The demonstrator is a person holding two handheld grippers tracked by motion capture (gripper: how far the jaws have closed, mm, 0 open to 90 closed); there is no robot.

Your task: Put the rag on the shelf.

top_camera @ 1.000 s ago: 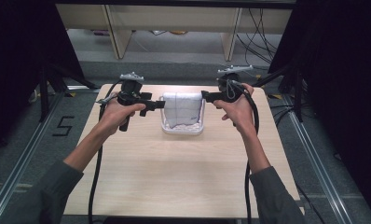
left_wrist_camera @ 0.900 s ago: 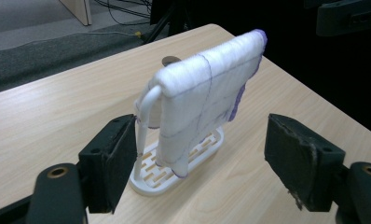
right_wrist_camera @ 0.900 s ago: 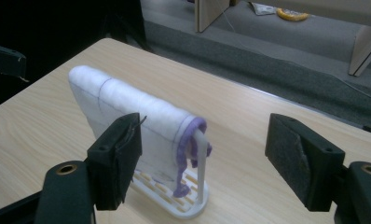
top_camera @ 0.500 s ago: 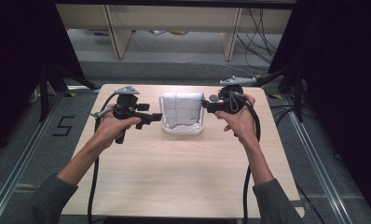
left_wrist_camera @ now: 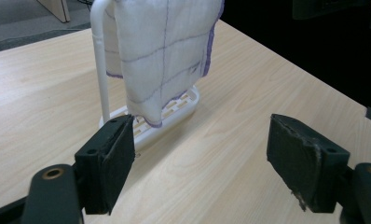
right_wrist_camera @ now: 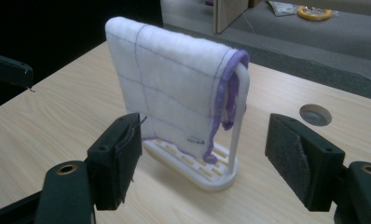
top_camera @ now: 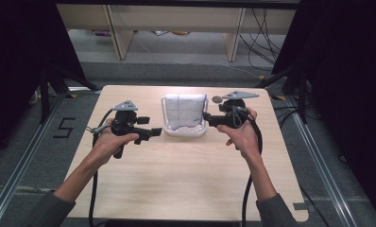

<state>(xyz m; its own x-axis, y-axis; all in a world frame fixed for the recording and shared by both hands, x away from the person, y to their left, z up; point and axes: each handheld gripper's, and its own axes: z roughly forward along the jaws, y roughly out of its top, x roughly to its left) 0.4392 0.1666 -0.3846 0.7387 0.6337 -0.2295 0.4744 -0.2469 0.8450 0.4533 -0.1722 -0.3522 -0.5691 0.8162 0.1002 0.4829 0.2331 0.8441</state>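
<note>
White cloth [top_camera: 184, 109] hangs over a white rack [top_camera: 184, 130] mid-table [top_camera: 176, 179] in the high view; left gripper [top_camera: 156, 133] and right gripper [top_camera: 205, 116] flank it, each just beside.
Left gripper view: jaws wide, empty, cloth [left_wrist_camera: 162, 56] ahead.
Right gripper view: jaws wide, empty, rack [right_wrist_camera: 207, 175] between them, farther off.

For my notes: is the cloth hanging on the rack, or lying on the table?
Hanging. The cloth is draped over the white rack's top bar, its lower edge above the slotted base.
</note>
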